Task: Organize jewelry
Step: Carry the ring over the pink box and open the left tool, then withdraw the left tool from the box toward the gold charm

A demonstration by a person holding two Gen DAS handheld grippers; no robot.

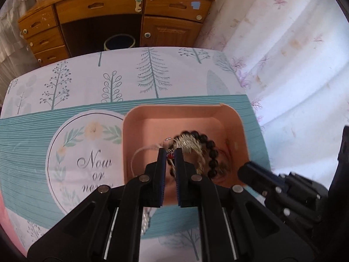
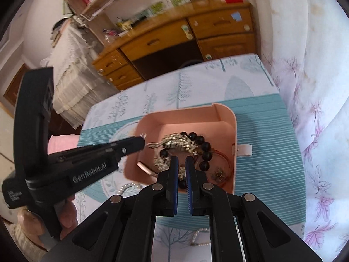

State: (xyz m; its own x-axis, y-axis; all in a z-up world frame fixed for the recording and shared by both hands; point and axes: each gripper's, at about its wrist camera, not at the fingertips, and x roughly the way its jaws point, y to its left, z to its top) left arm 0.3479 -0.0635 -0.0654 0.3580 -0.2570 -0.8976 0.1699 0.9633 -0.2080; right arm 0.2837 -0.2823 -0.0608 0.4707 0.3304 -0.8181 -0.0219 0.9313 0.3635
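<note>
Fingers of the left gripper (image 1: 169, 152) nearly pressed together at centre frame, pinching a small piece with red beads and a thin ring (image 1: 169, 140); exact form too small and blurred to make out. Fingers of the right gripper (image 2: 181, 160) likewise close together, a narrow gap between the blue pads; anything caught there impossible to tell, with the tangle directly behind.

Below both, a pink box (image 1: 130, 131), open-topped, right of centre in each view. Inside: a black bead bracelet (image 1: 212, 152), a blurred silver chain bundle (image 1: 187, 143), a thin reddish cord with a small charm (image 2: 220, 172) at the lower right of the box, and a pale strip (image 2: 144, 167) at its left wall. Near wall hidden behind the gripper bodies.

Under the box, a teal and white tablecloth (image 1: 65, 83) printed with trees. Further silver chain (image 2: 199, 238) on the cloth low in frame, partly cut off by the linkage. Beyond, a wooden desk (image 1: 109, 6) at upper frame.
</note>
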